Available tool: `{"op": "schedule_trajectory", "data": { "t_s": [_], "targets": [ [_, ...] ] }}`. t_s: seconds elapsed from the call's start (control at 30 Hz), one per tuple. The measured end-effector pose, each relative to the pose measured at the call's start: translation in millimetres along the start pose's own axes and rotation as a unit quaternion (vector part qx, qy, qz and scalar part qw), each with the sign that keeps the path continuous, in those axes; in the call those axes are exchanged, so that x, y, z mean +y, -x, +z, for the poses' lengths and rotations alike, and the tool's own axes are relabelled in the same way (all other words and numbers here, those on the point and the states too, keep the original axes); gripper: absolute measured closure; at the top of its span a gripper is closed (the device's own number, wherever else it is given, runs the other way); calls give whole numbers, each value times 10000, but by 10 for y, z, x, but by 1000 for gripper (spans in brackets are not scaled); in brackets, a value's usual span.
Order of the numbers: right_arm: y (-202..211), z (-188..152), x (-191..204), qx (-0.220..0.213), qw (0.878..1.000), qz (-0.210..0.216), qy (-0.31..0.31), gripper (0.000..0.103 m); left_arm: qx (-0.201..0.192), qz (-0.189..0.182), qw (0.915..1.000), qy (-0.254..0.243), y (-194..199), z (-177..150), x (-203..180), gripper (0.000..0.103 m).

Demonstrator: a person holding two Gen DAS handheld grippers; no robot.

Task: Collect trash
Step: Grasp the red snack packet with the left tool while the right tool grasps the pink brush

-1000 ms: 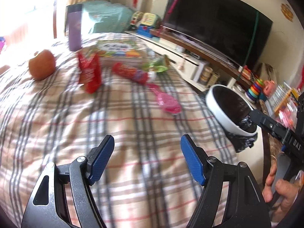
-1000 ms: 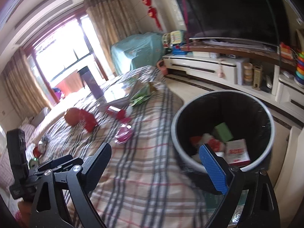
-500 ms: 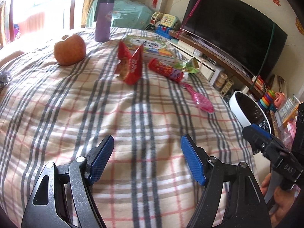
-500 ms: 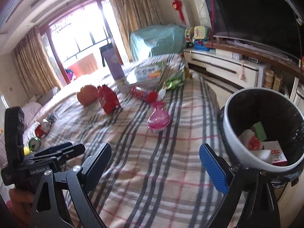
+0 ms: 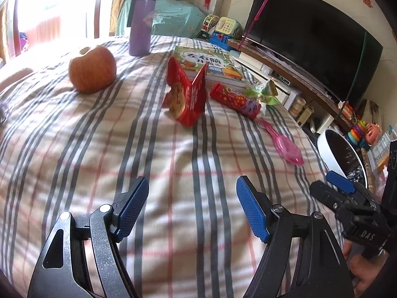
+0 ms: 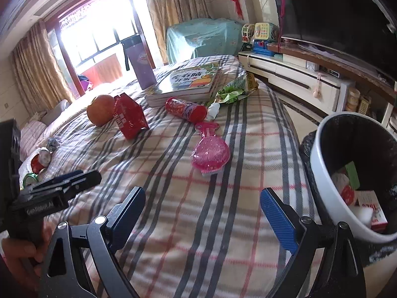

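Note:
On the plaid blanket lie a red snack bag [image 5: 186, 96] [image 6: 130, 119], a red tube-shaped wrapper [image 5: 235, 100] [image 6: 186, 109] and a green wrapper [image 5: 261, 91] [image 6: 235, 88]. The white bin with a black liner [image 6: 347, 173] [image 5: 330, 154] stands off the blanket's right edge with several bits of trash inside. My left gripper [image 5: 192, 209] hovers open over bare blanket, well short of the snack bag. My right gripper [image 6: 202, 214] is open too, nothing between its fingers, with the bin just to its right. Each gripper shows at the edge of the other's view.
An apple [image 5: 92, 70], a purple flask [image 5: 141, 22], a stack of picture books [image 6: 188, 82] and a pink hairbrush [image 6: 211, 152] also rest on the blanket. Cans [image 6: 39, 159] lie at the far left. A TV [image 5: 310, 37] on a low cabinet lines the right wall.
Both views swung left, away from the bin and toward the items on the blanket, which now look nearer. Both grippers stayed open and empty.

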State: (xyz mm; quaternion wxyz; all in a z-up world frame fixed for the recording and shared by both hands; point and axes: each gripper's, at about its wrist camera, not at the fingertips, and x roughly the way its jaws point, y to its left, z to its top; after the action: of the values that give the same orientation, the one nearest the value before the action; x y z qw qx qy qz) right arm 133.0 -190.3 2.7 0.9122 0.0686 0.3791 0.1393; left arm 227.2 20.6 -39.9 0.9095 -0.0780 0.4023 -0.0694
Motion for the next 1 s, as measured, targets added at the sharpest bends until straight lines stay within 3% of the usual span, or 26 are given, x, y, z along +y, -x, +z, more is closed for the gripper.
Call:
{"op": "schedule_trajectory", "data": {
  "t_s": [0.2, 0.47, 0.5, 0.57, 0.63, 0.8, 1.0],
  "targets": [
    [-202, 148, -42, 17, 10000, -72, -15, 14, -139, 83, 9999, -60, -196, 286, 36, 28],
    [-444, 239, -57, 238, 9996, -151, -51, 42, -532, 207, 9982, -178, -456, 542, 45, 31],
    [-472, 237, -85, 302, 9994, -144, -125, 44, -519, 185, 9983, -168, -501, 564, 53, 35],
    [-478, 231, -150, 320, 9991, -102, -276, 59, -379, 68, 9992, -121, -594, 603, 73, 68],
    [-468, 216, -203, 301, 9986, -13, -428, 65, -221, -23, 9997, -29, -664, 606, 110, 93],
    [-396, 172, -219, 159, 9986, 102, -502, 65, -402, -161, 9990, 92, -542, 532, 145, 98],
    [-284, 143, -194, -31, 9987, 157, -475, 66, -332, -329, 9989, -35, -298, 229, -31, 99]
  ]
}}
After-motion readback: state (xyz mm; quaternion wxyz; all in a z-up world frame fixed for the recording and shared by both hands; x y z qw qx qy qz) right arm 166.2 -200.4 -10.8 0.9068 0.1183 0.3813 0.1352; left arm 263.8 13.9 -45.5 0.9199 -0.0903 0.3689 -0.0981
